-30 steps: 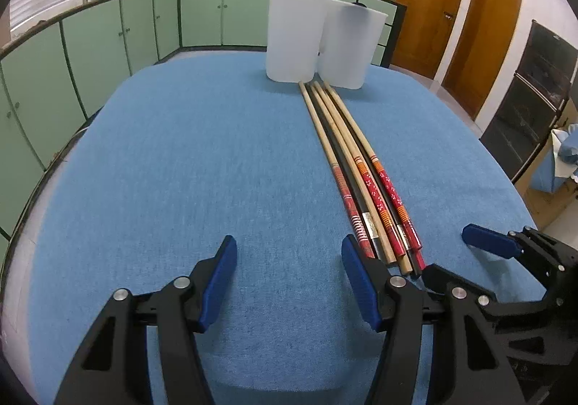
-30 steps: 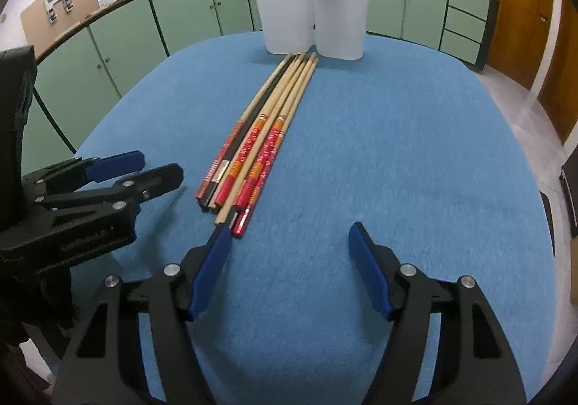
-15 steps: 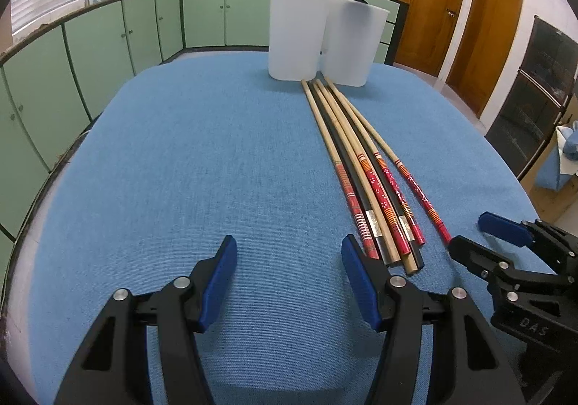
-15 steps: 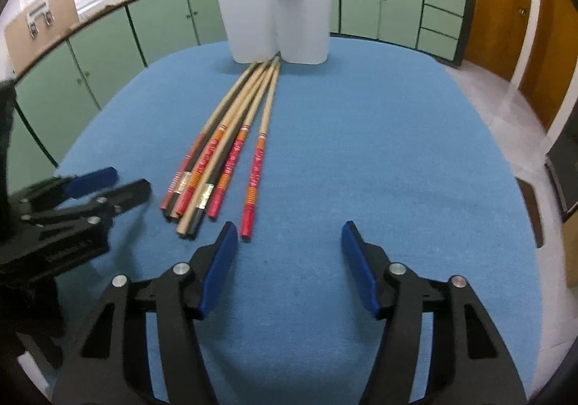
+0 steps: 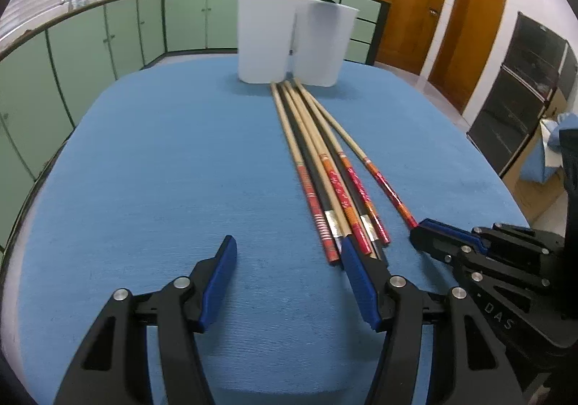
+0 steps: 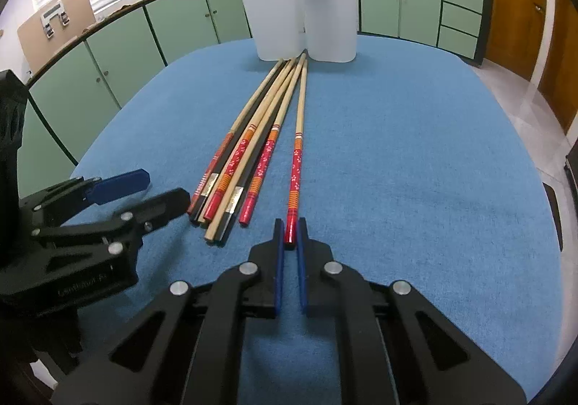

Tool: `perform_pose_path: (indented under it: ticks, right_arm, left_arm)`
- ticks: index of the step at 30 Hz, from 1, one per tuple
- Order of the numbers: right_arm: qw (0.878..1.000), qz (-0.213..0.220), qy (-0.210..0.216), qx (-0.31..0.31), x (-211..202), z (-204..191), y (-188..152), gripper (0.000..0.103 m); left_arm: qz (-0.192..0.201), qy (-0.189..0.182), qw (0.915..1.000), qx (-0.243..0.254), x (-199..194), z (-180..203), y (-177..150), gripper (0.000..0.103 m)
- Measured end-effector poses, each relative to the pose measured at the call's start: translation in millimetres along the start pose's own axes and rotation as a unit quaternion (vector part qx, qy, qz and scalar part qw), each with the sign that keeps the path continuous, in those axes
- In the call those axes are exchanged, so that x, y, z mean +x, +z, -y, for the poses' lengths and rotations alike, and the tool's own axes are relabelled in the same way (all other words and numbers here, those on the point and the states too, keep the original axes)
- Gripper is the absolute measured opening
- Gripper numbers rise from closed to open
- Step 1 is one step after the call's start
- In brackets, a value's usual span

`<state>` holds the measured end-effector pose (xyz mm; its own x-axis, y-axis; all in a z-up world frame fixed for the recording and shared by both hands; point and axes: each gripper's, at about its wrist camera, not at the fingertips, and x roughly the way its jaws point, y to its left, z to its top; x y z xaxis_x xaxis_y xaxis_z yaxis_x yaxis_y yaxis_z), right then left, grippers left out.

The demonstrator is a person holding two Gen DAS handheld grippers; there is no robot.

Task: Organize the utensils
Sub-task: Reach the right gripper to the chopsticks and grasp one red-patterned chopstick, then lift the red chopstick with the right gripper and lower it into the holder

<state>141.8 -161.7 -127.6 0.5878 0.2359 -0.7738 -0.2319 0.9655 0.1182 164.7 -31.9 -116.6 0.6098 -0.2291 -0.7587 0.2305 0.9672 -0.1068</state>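
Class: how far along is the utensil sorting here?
Done: one chopstick lies apart from the bundle. In hand: the right gripper, jaws just closed, pinches its red end. Left: every chopstick is on the cloth, the white holder unfilled; the left gripper hangs open.

The right gripper point(image 6: 291, 230) has just been closing, and its two blue pads now pinch the red end of one chopstick point(image 6: 297, 148). That chopstick lies alone on the blue tablecloth point(image 6: 415, 152), a little apart from the others. Its thin end points at the two white cups point(image 6: 303, 15) at the far side of the table. The other chopsticks point(image 6: 245, 152) lie in a bunch just to the left, fanned out at their red ends. The left gripper point(image 6: 144, 188) sits near that bunch with its jaws apart and nothing between them. Green cupboards point(image 6: 119, 55) stand behind the table.
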Motion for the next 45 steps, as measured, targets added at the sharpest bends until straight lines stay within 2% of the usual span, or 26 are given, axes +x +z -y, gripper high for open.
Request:
perform_pose_path:
  ticks: [4, 9, 13, 19, 23, 25, 28, 39, 41, 43, 45]
  right_arm:
    - [1.000, 0.001, -0.004, 0.004, -1, 3, -1, 0.005]
    - [1.000, 0.002, -0.016, 0.002, -3, 5, -2, 0.005]
    - [1.000, 0.002, -0.015, 0.006, -3, 8, -2, 0.006]
    - [1.000, 0.002, -0.010, 0.013, -3, 12, -2, 0.006]
    - [1.000, 0.002, -0.009, 0.013, -3, 13, -2, 0.006]
    - [1.000, 0.002, -0.008, 0.014, -4, 13, -2, 0.006]
    - [1.000, 0.002, -0.007, 0.016, -4, 14, -2, 0.006]
    - [1.000, 0.002, -0.003, 0.020, -3, 13, -3, 0.006]
    - [1.000, 0.002, -0.001, 0.020, -4, 14, -4, 0.006]
    - [1.000, 0.003, 0.004, 0.023, -4, 16, -4, 0.006]
    - [1.000, 0.004, 0.008, 0.027, -5, 17, -4, 0.005]
  left_arm:
    - [-0.007, 0.011, 0.9999, 0.003, 5, 2, 1, 0.060]
    - [-0.011, 0.054, 0.9985, -0.002, 4, -9, -1, 0.060]
    - [-0.003, 0.047, 0.9988, -0.012, -1, -14, -2, 0.060]
    - [0.000, 0.010, 0.9999, -0.002, -4, -3, -3, 0.060]
    - [-0.009, 0.018, 0.9997, 0.011, 1, 3, -3, 0.061]
    - [-0.015, 0.047, 0.9987, 0.012, 4, -1, -3, 0.061]
    - [-0.011, 0.062, 0.9980, -0.006, 0, -11, -3, 0.061]
    - [-0.013, 0.055, 0.9984, -0.002, 5, -8, 0, 0.060]
    - [-0.010, 0.052, 0.9986, 0.000, 5, -6, 1, 0.048]
    - [-0.008, 0.044, 0.9990, 0.004, 5, -4, 1, 0.020]
    - [-0.009, 0.030, 0.9995, 0.007, 6, -1, 1, 0.006]
